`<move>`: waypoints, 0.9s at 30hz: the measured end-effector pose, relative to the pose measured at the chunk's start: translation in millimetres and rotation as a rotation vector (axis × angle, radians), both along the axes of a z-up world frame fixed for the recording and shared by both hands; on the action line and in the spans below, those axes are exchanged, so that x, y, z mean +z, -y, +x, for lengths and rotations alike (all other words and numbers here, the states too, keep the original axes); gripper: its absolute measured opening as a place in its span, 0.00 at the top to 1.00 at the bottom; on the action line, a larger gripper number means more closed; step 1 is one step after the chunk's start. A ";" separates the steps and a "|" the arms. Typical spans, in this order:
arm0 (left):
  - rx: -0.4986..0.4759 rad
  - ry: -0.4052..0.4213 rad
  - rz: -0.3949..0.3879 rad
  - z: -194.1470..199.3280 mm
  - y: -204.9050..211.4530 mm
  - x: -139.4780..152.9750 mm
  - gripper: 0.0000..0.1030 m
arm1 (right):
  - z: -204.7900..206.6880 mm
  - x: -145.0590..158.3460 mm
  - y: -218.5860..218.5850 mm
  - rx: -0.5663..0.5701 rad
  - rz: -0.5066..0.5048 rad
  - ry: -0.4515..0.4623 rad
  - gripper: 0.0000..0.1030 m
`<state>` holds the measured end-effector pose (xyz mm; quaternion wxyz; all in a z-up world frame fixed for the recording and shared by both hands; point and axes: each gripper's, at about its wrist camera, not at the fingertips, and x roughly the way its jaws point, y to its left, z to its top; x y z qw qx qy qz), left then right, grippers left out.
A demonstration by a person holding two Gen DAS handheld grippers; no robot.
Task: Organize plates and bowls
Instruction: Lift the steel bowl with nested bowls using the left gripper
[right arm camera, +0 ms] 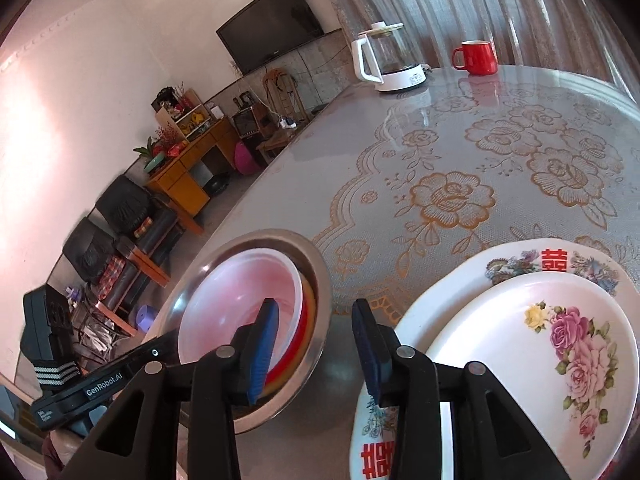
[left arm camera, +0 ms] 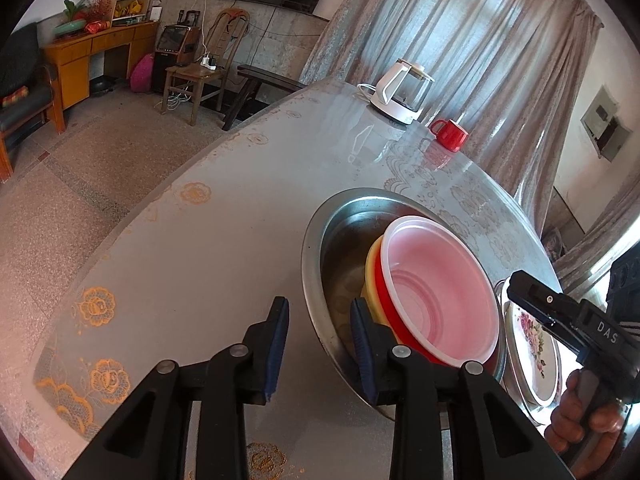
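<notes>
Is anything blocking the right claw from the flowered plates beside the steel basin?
Nothing visible does. The right claw hangs open over bare table between the steel basin and the plate stack, whose near rim lies right beside its finger.

My right claw [right arm camera: 316, 350] hangs open over the desk [right arm camera: 460, 152], nothing between its blue pads. To its left a steel bowl [right arm camera: 316, 280] holds a pink bowl [right arm camera: 240, 296]; to its right a rose plate [right arm camera: 540, 344] lies on a larger plate [right arm camera: 448, 280].
</notes>
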<state>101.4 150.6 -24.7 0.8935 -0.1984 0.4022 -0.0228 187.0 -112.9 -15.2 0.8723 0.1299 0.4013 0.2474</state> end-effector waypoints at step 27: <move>-0.042 0.007 0.017 4.7 3.6 -2.3 0.73 | 13.3 -9.9 -38.1 0.087 -0.230 -0.026 0.82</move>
